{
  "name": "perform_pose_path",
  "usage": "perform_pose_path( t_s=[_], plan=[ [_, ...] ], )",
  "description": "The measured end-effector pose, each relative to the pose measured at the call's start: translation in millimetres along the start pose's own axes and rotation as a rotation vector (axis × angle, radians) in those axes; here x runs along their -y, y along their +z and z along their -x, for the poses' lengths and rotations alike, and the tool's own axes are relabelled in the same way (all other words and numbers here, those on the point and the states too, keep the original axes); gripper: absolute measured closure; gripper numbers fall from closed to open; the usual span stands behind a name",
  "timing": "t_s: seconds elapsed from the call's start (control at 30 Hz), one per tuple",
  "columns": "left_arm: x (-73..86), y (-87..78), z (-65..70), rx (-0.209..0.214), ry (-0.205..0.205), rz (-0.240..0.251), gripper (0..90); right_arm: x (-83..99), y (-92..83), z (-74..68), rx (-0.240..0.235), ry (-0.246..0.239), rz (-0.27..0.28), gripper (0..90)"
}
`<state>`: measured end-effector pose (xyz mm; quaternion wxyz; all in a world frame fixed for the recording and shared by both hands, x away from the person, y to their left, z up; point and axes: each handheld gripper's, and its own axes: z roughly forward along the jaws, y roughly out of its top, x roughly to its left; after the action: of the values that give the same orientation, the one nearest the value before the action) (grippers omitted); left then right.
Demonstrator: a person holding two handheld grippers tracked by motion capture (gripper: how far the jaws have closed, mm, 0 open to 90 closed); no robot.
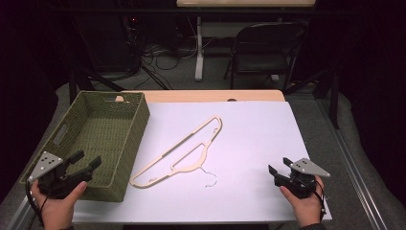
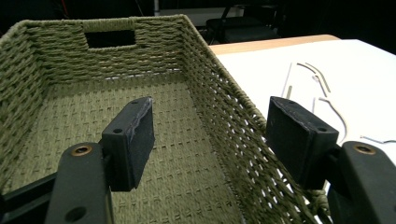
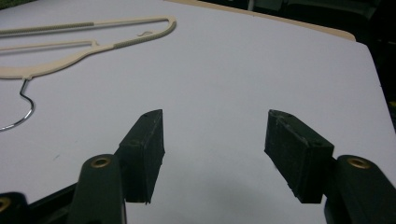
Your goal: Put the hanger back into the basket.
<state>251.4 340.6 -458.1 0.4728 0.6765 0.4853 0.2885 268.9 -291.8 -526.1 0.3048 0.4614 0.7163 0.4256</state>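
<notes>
Surveying largest to smallest, no subject noted, labels from the scene.

Table [image 1: 268, 124]: white sheet over a wooden top, wood edge visible along the far side.

Basket [image 1: 125, 143]: green woven, rectangular, open top, left half of the table; nothing seen inside in the left gripper view; handle slot in the far wall.

Hanger [image 1: 184, 151]: cream, flat on the sheet just right of the basket, centre of the table; long axis diagonal, near-left to far-right; wire hook [image 1: 209, 178] curling off the near side, pointing toward the near edge.

Left gripper [image 1: 88, 165]: near-left corner, over the basket's near end; jaws spread wide, holding nothing; right jaw outside the basket's right wall, left jaw above its floor, in the left gripper view.

Right gripper [image 1: 278, 168]: near-right, above bare sheet; jaws spread wide, holding nothing; pointed left and slightly far.

Key relation: hanger to the left and far of the right gripper, with open sheet between; hook end the closest part. Left gripper about as close to the hanger's near-left tip, but the basket wall stands between.

Judgement: right gripper better placed for a reach, approach leftward across the diagonal bar.
</notes>
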Motion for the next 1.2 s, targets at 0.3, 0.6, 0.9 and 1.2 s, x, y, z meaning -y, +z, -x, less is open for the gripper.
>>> perform_pose_path(
  t_s=[0.3, 0.6, 0.9, 1.2],
  plan=[
    [-15.4, 5.4, 24.5, 0.059, 0.048, -0.007, 36.9, 2.2, -9.2, 0.4, 0.004, 0.023, 0.015, 36.8],
    [-46.4, 23.5, 63.5, 0.134, 0.149, -0.039, 37.3, 4.5, -6.9, 3.5, 0.01, -0.002, -0.003, 37.7],
    [-60.8, 48.3, 82.0, 0.179, 0.173, -0.103, 40.0, 5.7, -5.9, -1.5, 0.013, -0.021, 0.018, 43.2],
    [-66.8, 75.1, 85.8, 0.228, 0.179, -0.195, 44.9, 4.3, -6.1, -4.8, 0.0, -0.026, 0.008, 45.2]
  ],
)
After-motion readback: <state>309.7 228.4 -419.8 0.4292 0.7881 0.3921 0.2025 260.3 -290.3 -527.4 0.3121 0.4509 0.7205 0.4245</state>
